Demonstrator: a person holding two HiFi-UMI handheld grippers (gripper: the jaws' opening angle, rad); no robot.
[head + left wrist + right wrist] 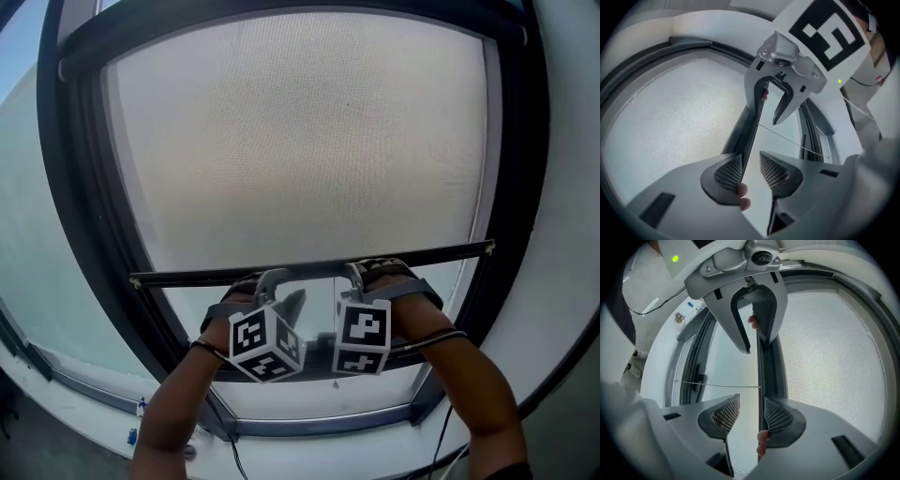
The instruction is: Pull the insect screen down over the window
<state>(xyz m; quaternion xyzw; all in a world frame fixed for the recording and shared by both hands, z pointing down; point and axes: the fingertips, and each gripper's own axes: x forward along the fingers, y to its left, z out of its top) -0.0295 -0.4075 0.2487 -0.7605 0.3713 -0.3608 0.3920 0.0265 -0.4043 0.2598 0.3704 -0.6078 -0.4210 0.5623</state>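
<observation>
Now the insect screen (300,141) covers most of the window. Its bottom bar (178,277) runs from 9 to 3 o'clock in the head view, with bare glass toward 6 o'clock. The left tool (751,168) and right tool (752,413) both stand wide apart, and the bar rests against one pad only. It seems best to pull both evenly toward 6 o'clock, keeping the bar level.
</observation>
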